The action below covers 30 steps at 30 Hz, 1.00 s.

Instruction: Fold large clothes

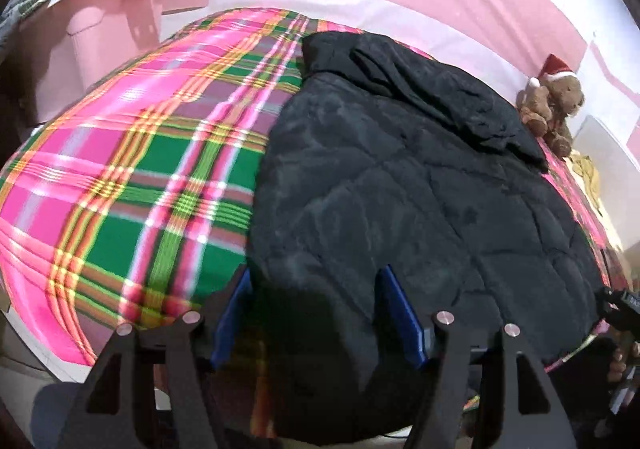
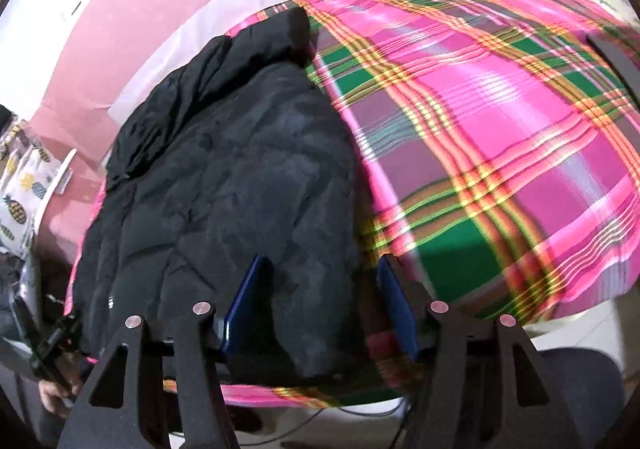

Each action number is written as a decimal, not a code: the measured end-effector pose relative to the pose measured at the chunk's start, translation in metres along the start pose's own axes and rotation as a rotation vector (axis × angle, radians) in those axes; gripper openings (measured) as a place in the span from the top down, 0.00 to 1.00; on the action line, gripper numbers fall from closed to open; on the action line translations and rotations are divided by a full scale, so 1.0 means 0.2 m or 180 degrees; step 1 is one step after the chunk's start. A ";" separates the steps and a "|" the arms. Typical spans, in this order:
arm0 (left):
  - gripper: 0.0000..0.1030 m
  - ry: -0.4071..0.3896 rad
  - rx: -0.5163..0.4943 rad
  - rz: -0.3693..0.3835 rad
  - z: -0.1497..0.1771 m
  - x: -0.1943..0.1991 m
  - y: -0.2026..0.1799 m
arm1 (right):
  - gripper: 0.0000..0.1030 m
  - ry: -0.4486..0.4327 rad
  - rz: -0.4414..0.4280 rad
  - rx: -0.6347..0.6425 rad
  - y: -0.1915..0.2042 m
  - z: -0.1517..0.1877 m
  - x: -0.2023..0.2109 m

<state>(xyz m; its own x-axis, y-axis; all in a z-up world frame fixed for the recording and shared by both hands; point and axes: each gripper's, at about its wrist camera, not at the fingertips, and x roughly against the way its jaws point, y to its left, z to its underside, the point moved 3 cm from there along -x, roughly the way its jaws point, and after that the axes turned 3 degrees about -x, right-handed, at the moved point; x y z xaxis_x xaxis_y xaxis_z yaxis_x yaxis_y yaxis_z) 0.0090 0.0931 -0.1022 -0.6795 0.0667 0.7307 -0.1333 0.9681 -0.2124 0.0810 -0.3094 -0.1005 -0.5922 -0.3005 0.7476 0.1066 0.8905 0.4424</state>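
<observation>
Blue-padded fingers of the left gripper point(image 1: 316, 313) stand apart over the near left corner of a black quilted jacket point(image 1: 420, 189), whose hem bulges up between them unpinched, the jacket lying lengthwise on a plaid blanket point(image 1: 132, 177) with its hood toward the far edge and a teddy bear point(image 1: 554, 105) beyond its far right shoulder. From the right wrist, the right gripper point(image 2: 320, 305) likewise gapes astride the jacket's near right corner, one finger over the fabric and one just beside its edge. Puffy, soft and light but bulky, the jacket looks best pinched at these hem corners.
</observation>
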 end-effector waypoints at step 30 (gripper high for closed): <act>0.83 -0.0881 0.0041 0.0544 -0.14 0.89 -0.09 | 0.87 -0.0710 -0.0836 0.0080 0.26 0.11 0.86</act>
<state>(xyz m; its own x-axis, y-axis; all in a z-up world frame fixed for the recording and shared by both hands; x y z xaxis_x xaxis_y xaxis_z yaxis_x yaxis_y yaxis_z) -0.0889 0.0946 0.0505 -0.8630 0.1582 0.4799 -0.0083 0.9452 -0.3264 -0.0331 -0.3072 0.0412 -0.7571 -0.4410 0.4820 -0.0907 0.8016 0.5910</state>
